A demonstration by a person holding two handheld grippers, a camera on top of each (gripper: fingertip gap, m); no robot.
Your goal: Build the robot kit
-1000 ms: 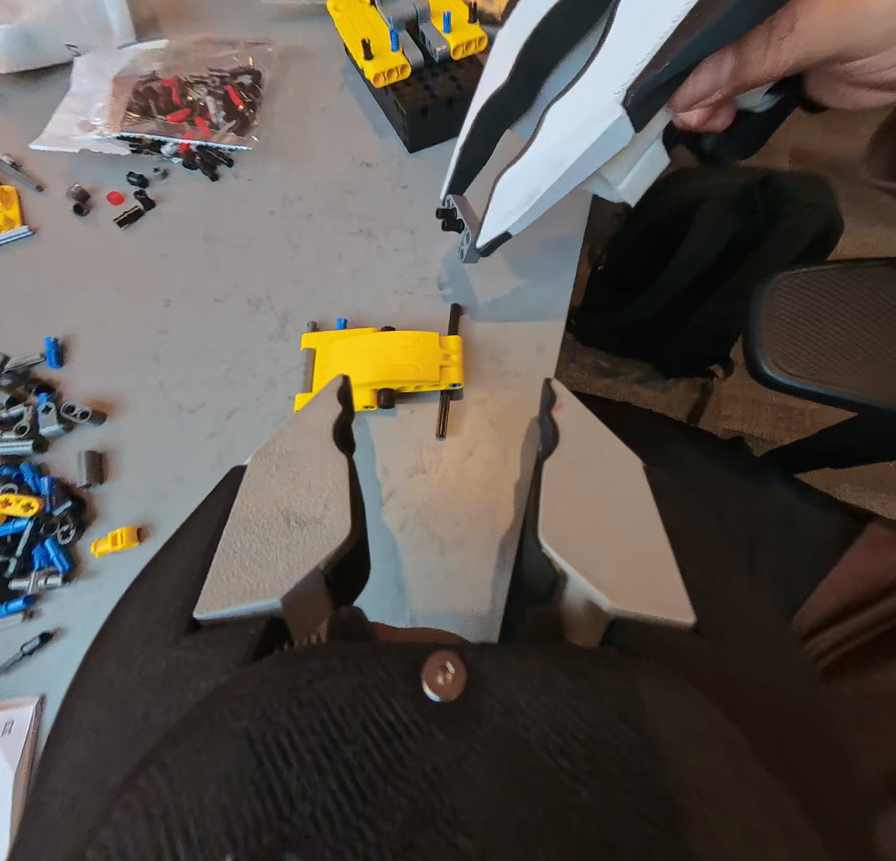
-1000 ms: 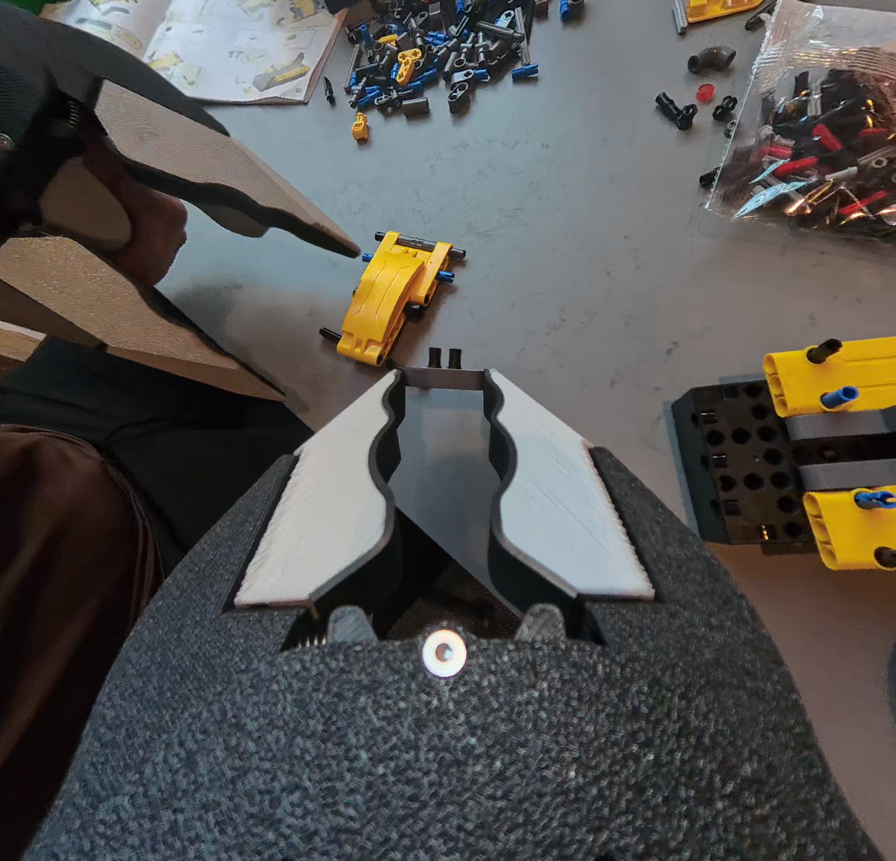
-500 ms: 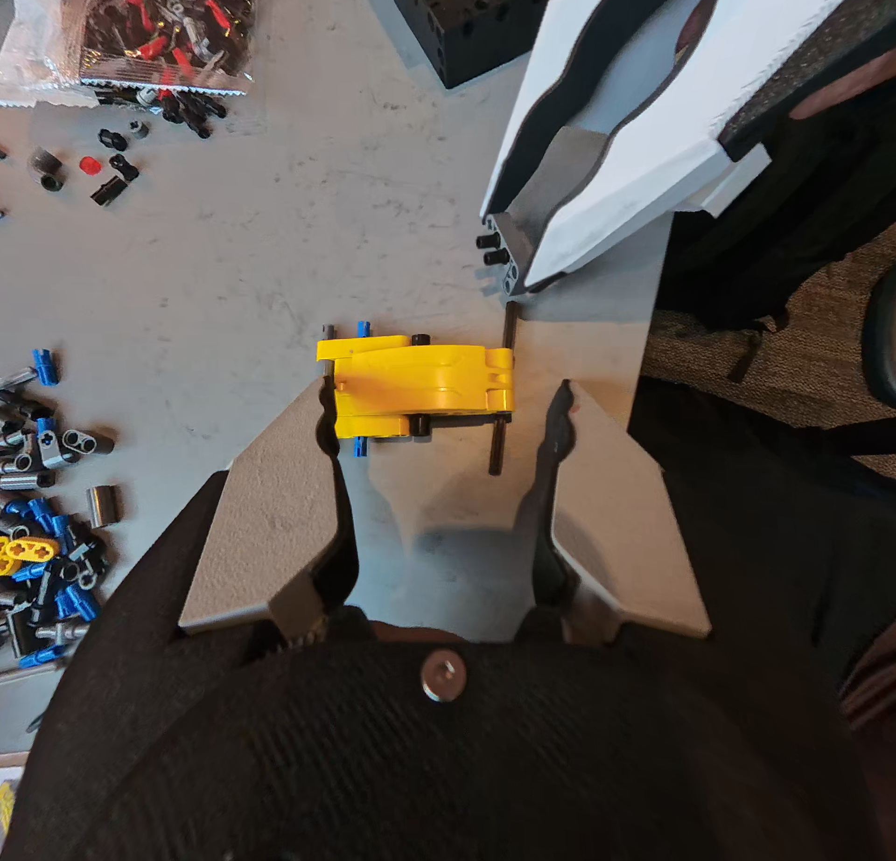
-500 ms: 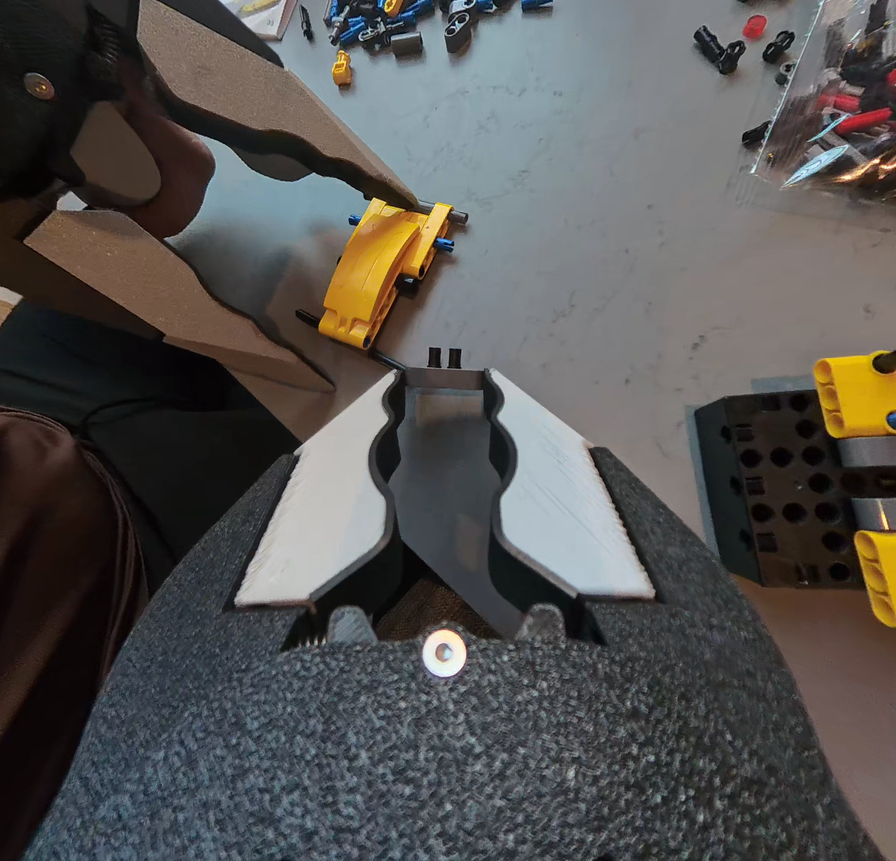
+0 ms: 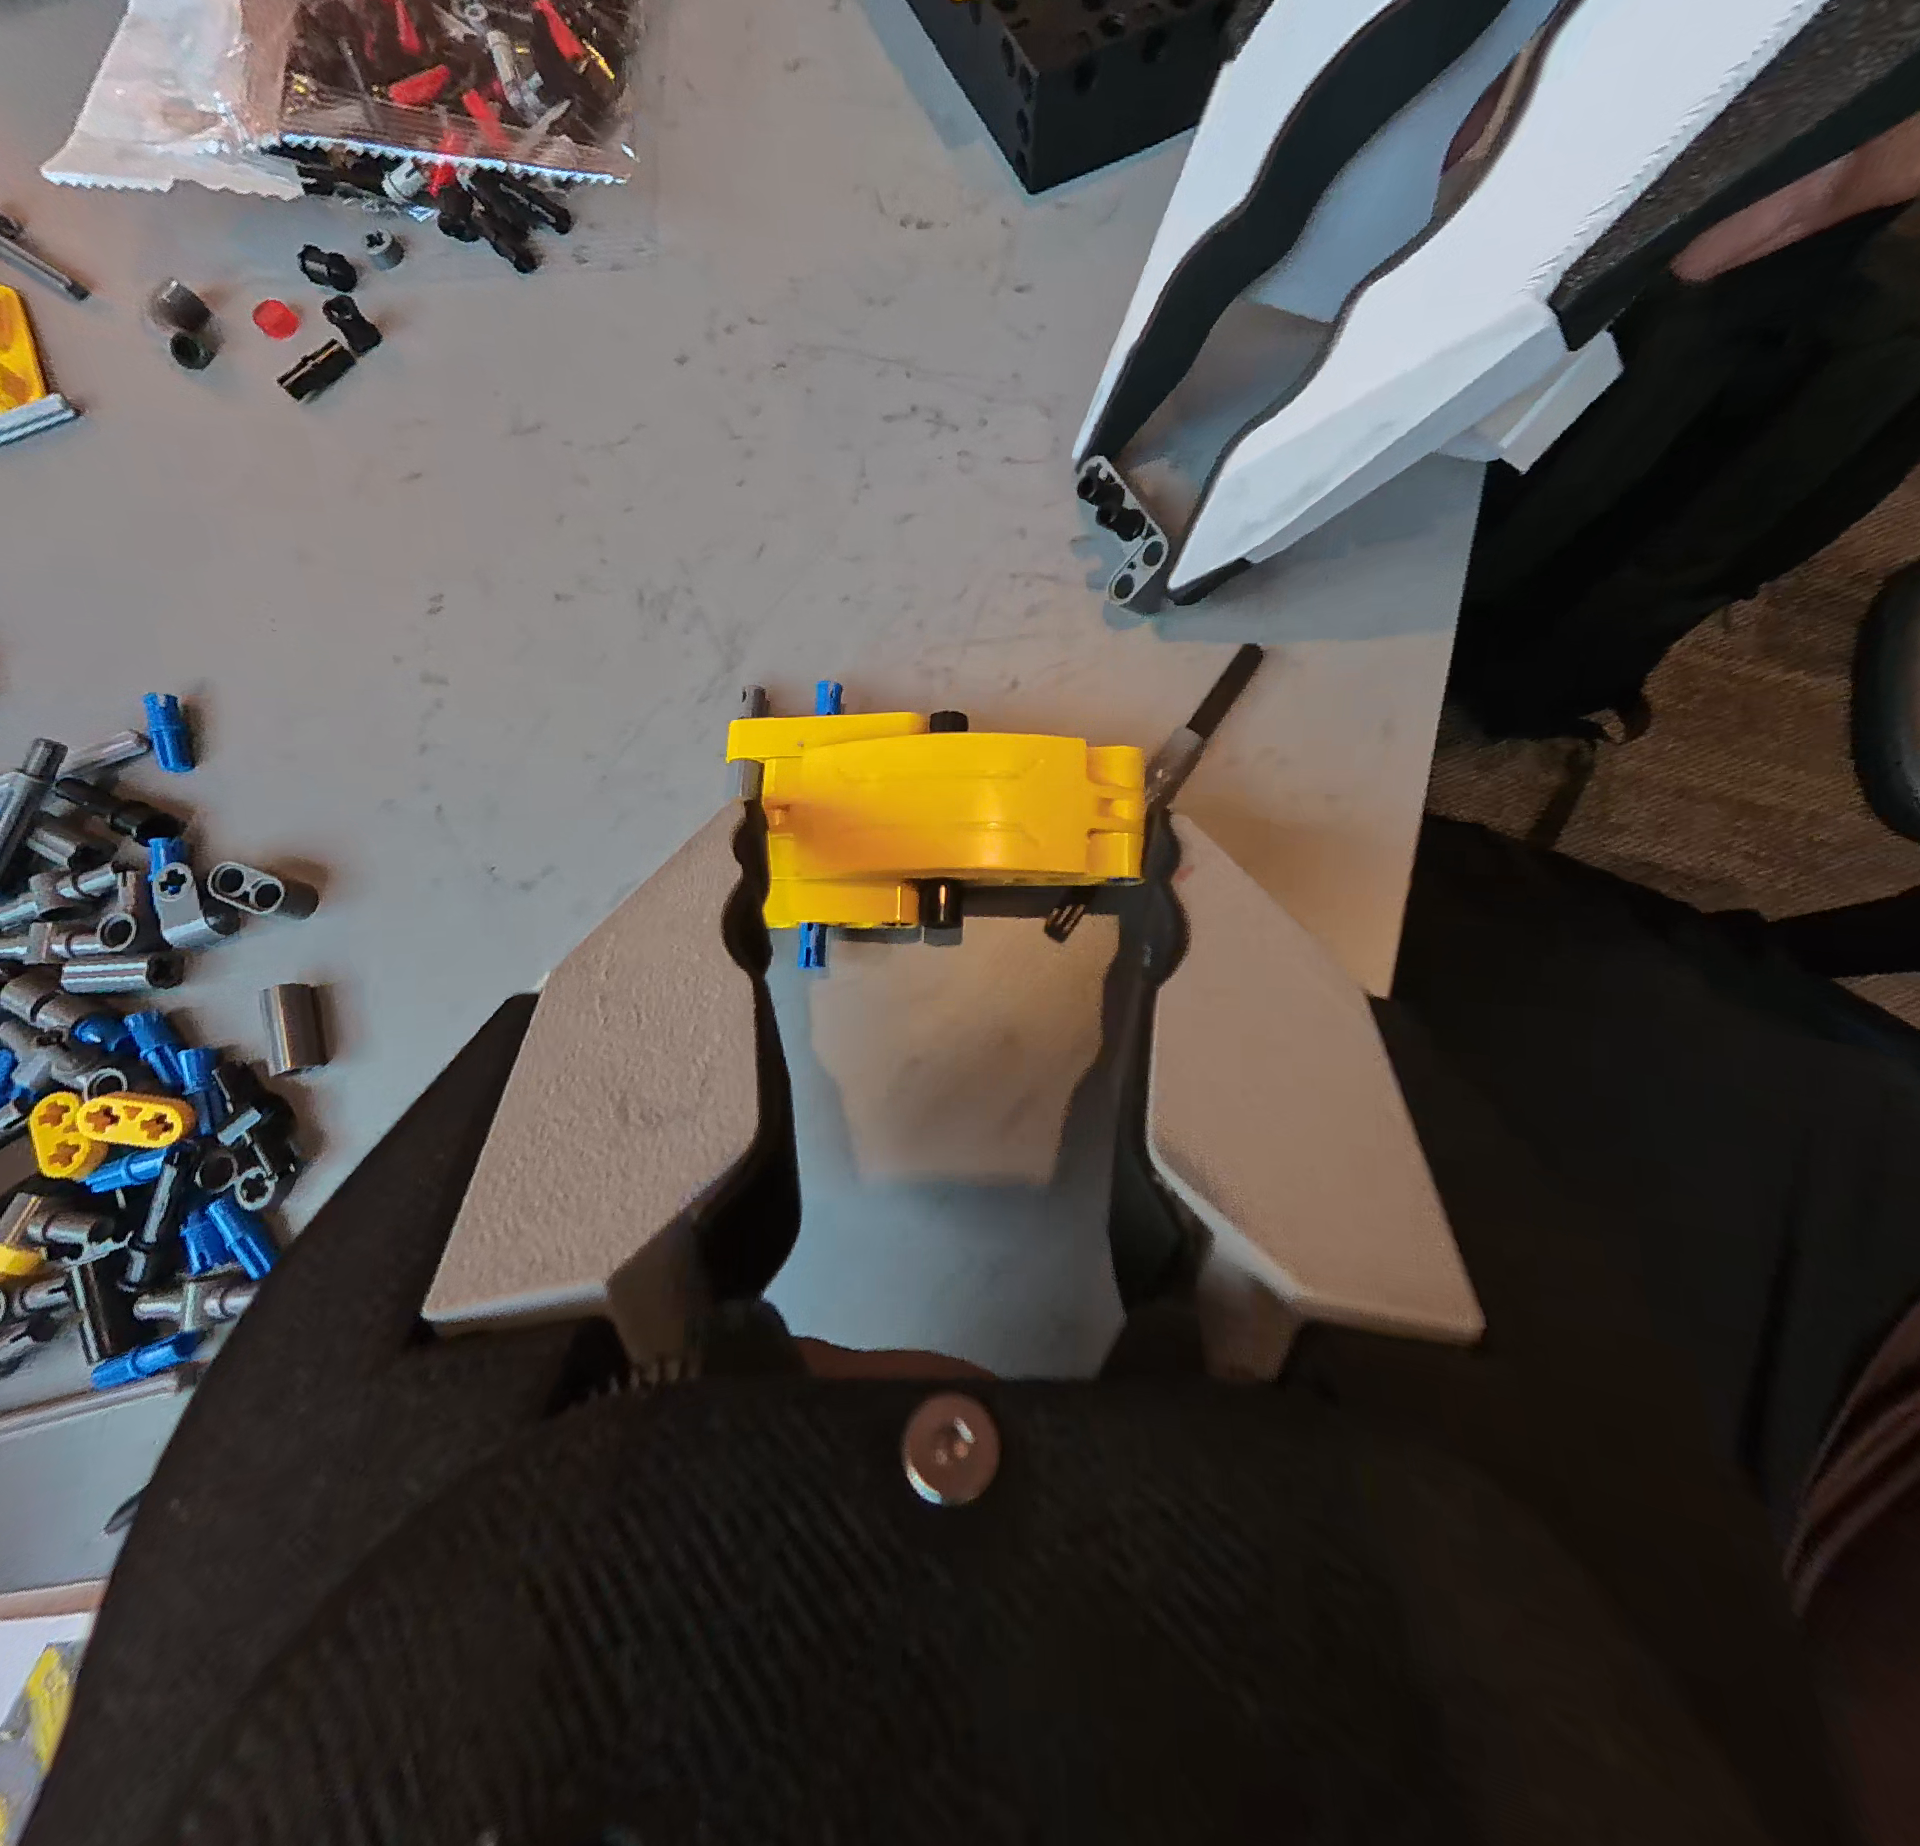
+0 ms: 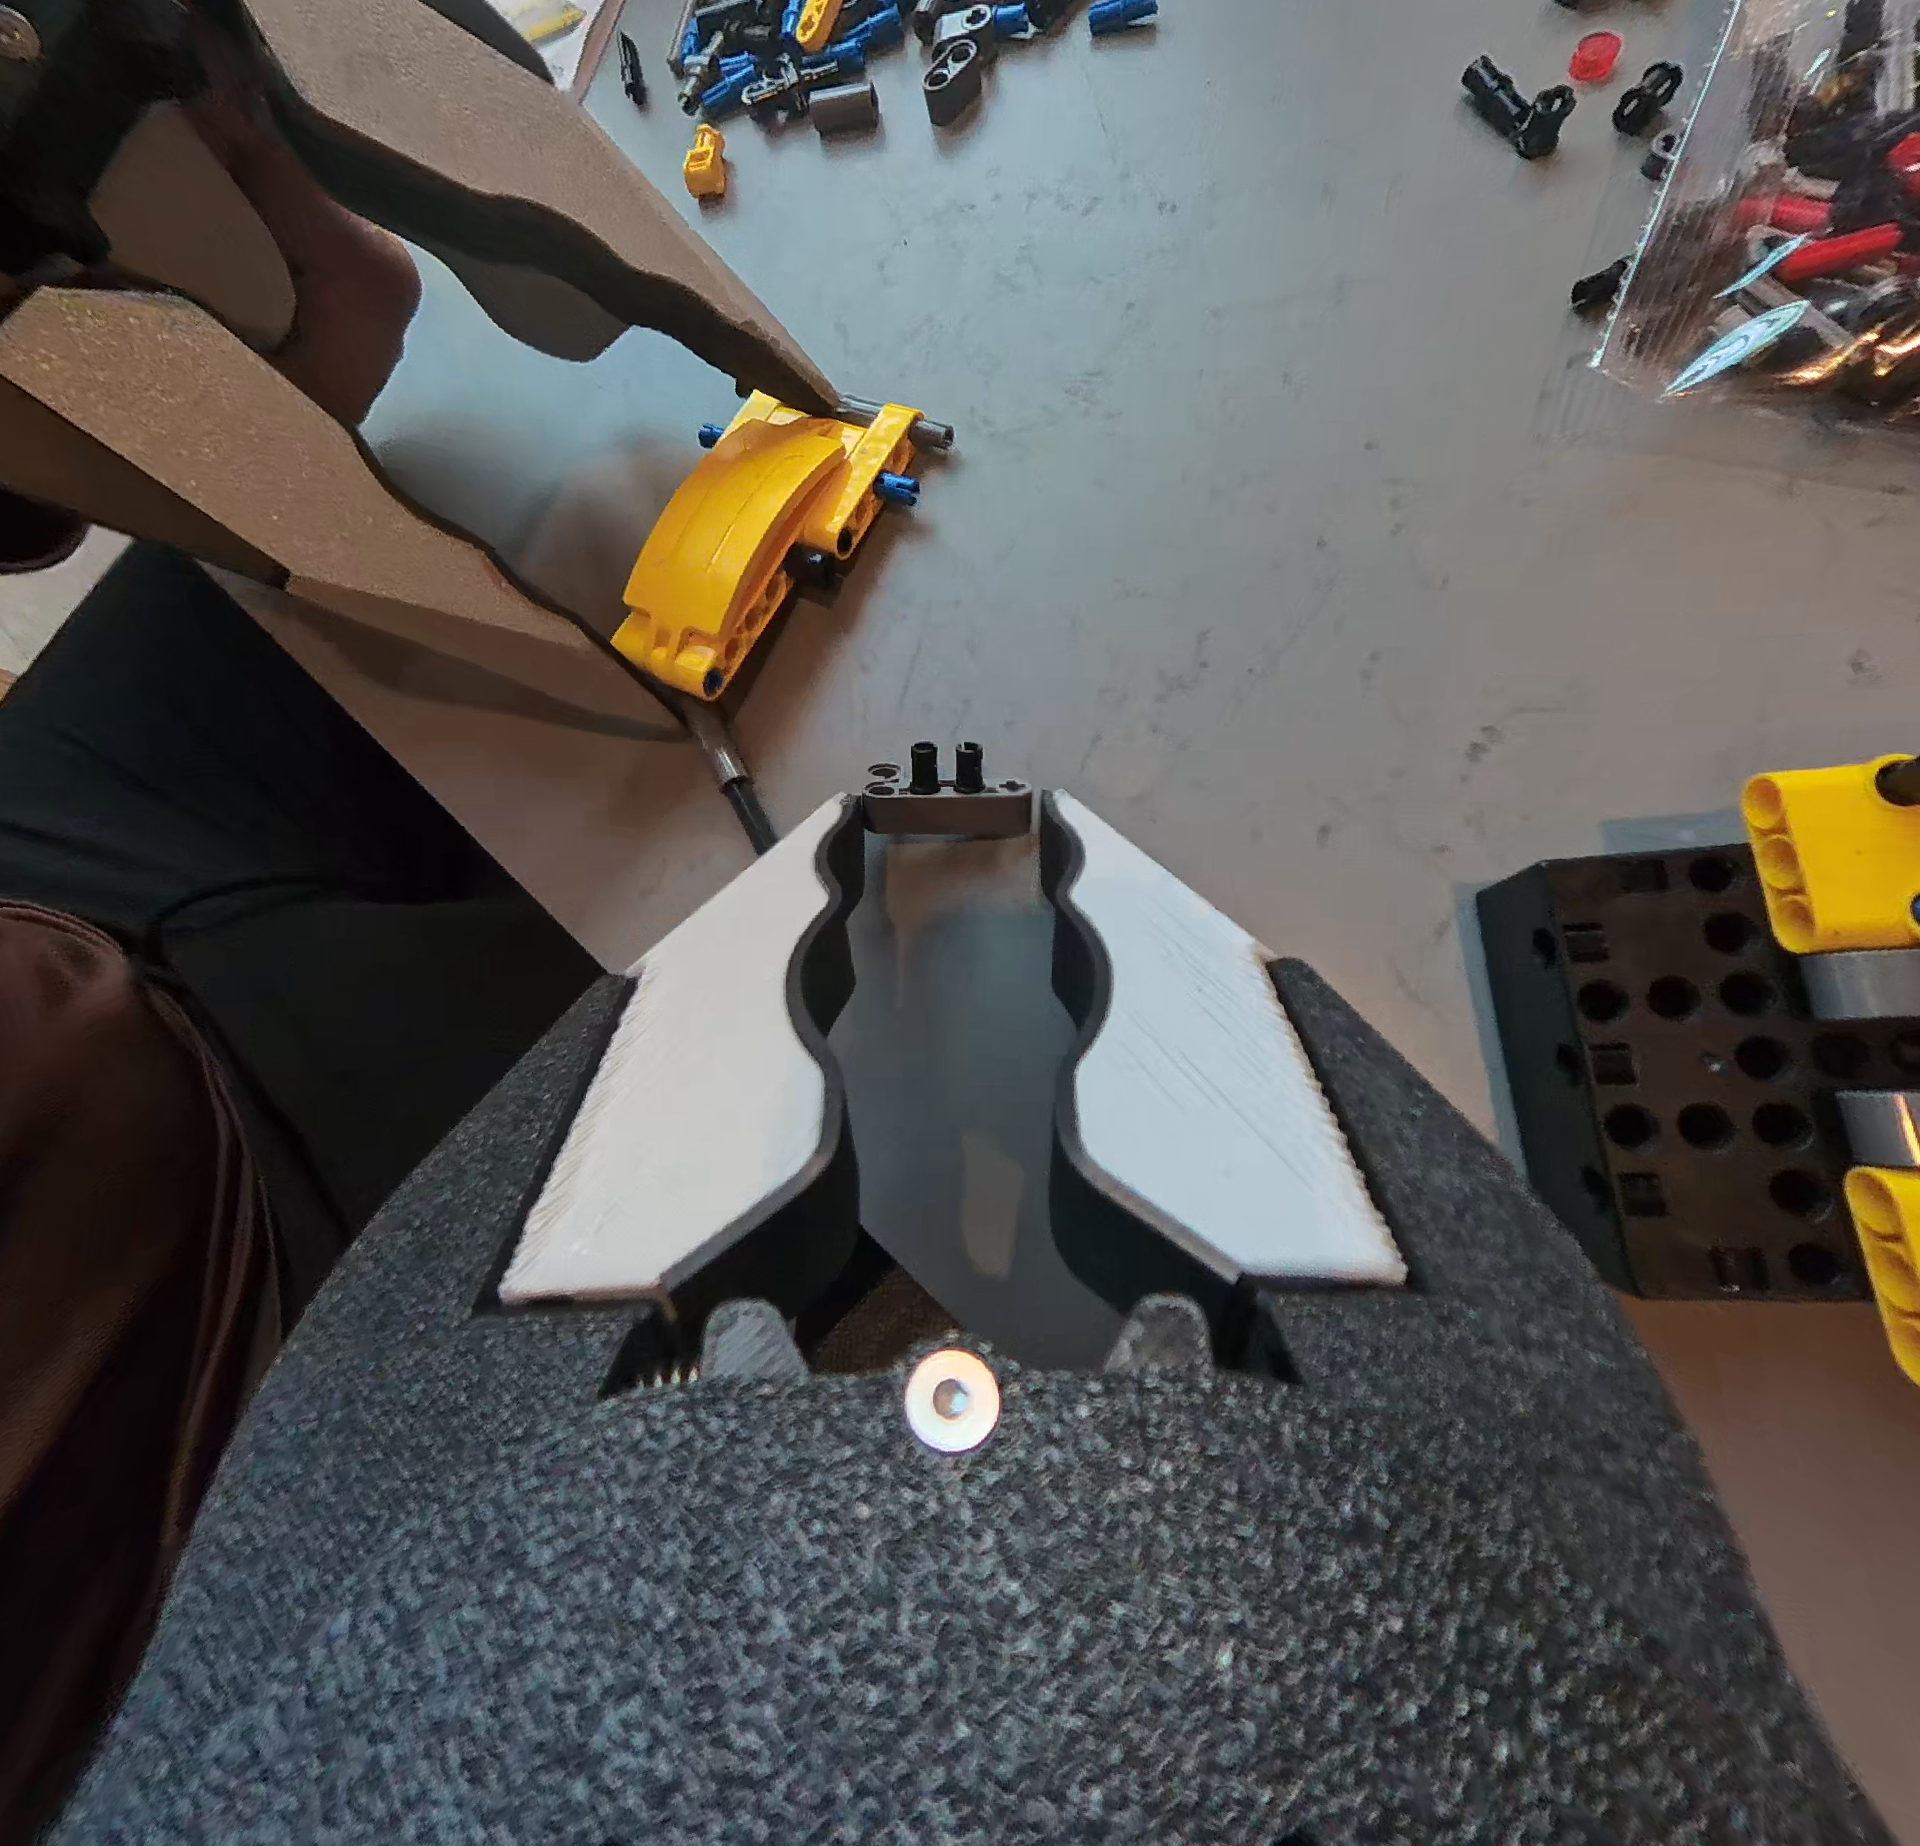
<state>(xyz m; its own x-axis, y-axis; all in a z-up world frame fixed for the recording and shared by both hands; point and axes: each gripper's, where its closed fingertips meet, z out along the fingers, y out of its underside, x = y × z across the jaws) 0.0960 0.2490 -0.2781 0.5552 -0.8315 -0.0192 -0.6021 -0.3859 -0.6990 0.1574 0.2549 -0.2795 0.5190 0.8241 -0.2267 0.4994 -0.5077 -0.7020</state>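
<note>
1. Two grippers show. The left gripper (image 5: pixel 951 840) spans the yellow part (image 5: pixel 935 809) lengthwise, one fingertip against each end, so its claw is closed on that part at a fairly wide gap.
2. Yellow part: flat on the table (image 5: pixel 623 497), close to the near edge. A black axle (image 5: pixel 1216 700) runs through its right end, beside the right fingertip.
3. My judgement: the hold is by the tips only, so it looks shallow. The axle and blue pins stick out where a finger could catch them.
4. The right gripper (image 6: pixel 951 802) hovers just beyond the yellow part, narrow, pinching a grey beam (image 6: pixel 935 814) with two black pins pointing outward.
5. Farther past the yellow part are a bag (image 5: pixel 416 51) and a black block (image 5: pixel 1049 61). A loose pile (image 5: pixel 104 1069) lies to its left.
</note>
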